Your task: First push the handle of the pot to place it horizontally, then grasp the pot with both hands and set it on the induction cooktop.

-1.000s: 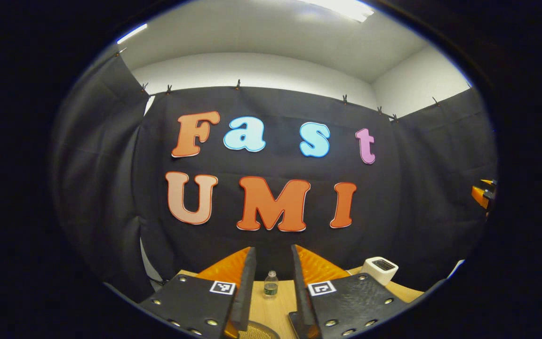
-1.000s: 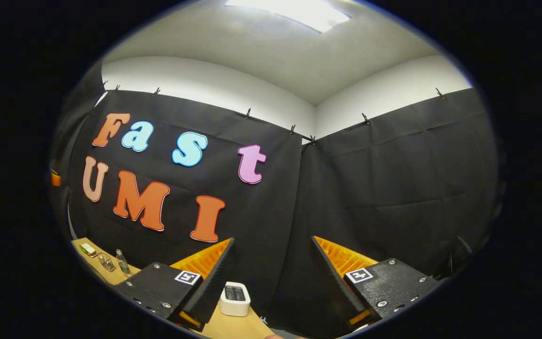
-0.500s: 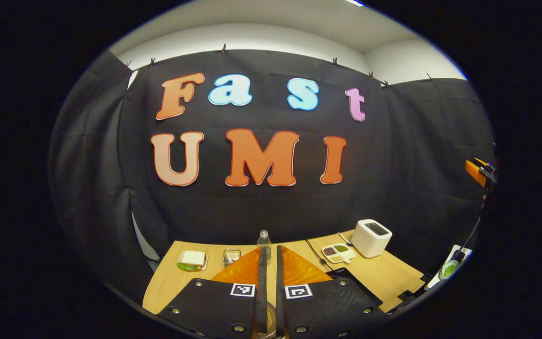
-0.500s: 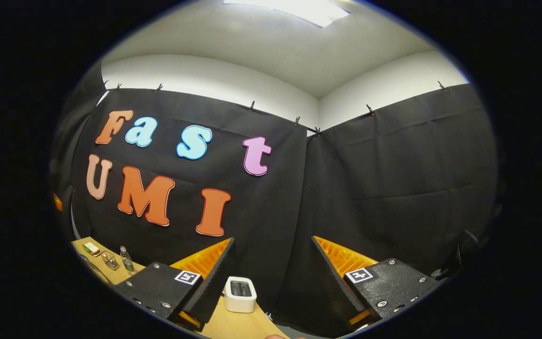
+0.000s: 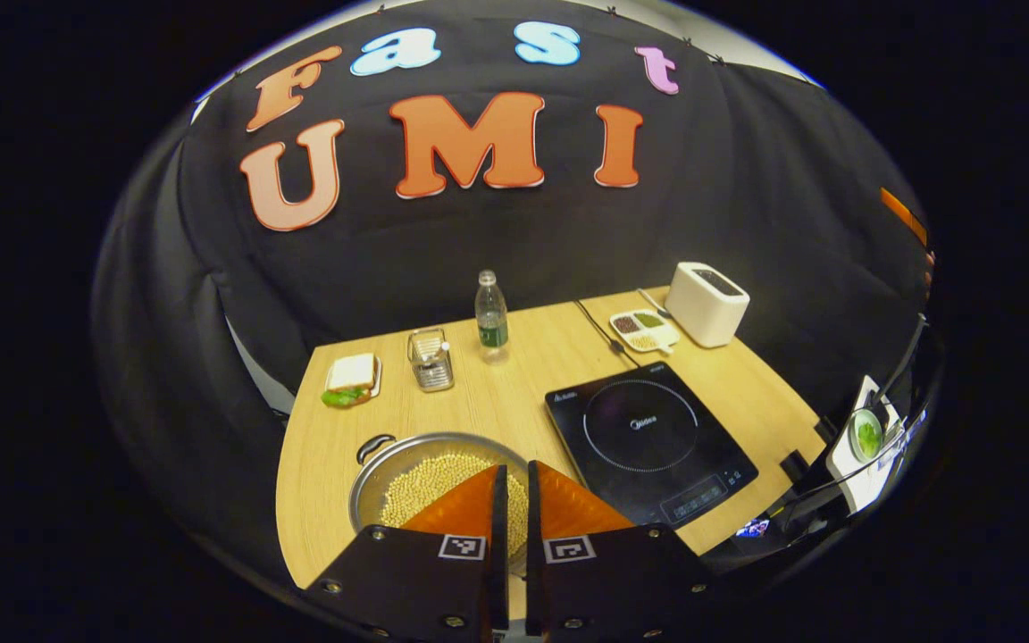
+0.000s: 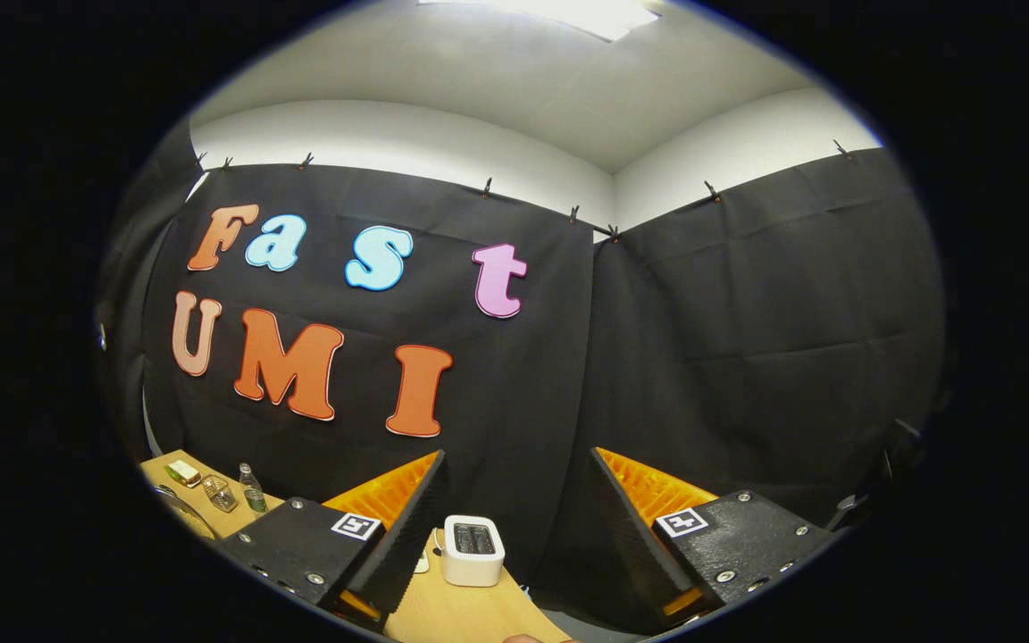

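In the left gripper view a steel pot full of pale beans sits on the wooden table at the near left. Its dark loop handle points to the far left. The black induction cooktop lies just to the pot's right. My left gripper hangs shut above the pot's near right rim, with nothing between its fingers. My right gripper is open and empty, held high and facing the booth wall. An orange part of it shows at the far right edge of the left gripper view.
Along the back of the table stand a sandwich on a plate, a glass container, a water bottle, a divided snack tray and a white toaster. A cable runs to the cooktop. The toaster lies below the right gripper.
My left gripper has closed from open and tipped downward, bringing the table, pot and cooktop into view. The right gripper stays open and has drifted only slightly.
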Demonstrator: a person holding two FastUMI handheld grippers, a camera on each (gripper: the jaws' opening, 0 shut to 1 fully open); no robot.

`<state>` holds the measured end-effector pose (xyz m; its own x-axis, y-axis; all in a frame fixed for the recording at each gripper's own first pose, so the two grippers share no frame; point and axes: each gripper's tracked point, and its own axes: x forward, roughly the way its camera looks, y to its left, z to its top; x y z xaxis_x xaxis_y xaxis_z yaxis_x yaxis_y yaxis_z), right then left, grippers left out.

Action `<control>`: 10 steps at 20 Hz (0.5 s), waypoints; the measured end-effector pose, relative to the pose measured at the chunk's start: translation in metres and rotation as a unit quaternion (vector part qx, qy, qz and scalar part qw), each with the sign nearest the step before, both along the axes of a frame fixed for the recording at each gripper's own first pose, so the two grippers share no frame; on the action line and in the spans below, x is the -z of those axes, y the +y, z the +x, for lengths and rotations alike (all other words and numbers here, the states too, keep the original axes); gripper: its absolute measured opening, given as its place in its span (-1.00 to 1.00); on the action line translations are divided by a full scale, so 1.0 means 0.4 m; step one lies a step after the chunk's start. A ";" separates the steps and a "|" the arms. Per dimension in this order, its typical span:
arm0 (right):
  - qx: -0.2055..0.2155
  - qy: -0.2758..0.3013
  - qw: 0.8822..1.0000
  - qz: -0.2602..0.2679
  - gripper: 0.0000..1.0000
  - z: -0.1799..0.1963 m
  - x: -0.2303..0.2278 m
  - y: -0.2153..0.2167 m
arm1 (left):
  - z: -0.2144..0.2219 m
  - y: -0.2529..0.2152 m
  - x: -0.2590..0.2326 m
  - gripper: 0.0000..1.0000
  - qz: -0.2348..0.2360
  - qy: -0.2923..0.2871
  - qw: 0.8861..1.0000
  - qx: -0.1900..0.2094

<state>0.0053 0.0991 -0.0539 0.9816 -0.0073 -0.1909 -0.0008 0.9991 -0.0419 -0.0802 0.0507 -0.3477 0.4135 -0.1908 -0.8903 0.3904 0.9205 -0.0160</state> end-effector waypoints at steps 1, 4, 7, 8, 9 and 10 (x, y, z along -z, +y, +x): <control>-0.001 0.002 1.000 0.002 0.93 0.002 0.006 0.004 | -0.021 0.005 0.037 -0.82 0.007 0.020 1.000 0.002; -0.001 0.012 1.000 0.002 0.93 0.001 0.026 0.010 | -0.093 0.023 0.104 -0.82 0.025 0.066 0.997 0.020; 0.004 0.023 1.000 -0.005 0.93 -0.002 0.041 -0.006 | -0.178 0.040 0.148 -0.81 0.039 0.118 0.991 0.046; 0.007 0.025 1.000 -0.010 0.86 -0.005 0.043 -0.012 | -0.205 0.037 0.161 -0.81 0.039 0.136 0.988 0.056; 0.010 0.025 1.000 -0.013 0.93 -0.006 0.043 -0.019 | -0.229 0.037 0.176 -0.81 0.041 0.152 0.985 0.067; 0.013 0.026 0.999 -0.015 0.93 -0.009 0.044 -0.025 | -0.248 0.042 0.191 -0.81 0.045 0.165 0.982 0.079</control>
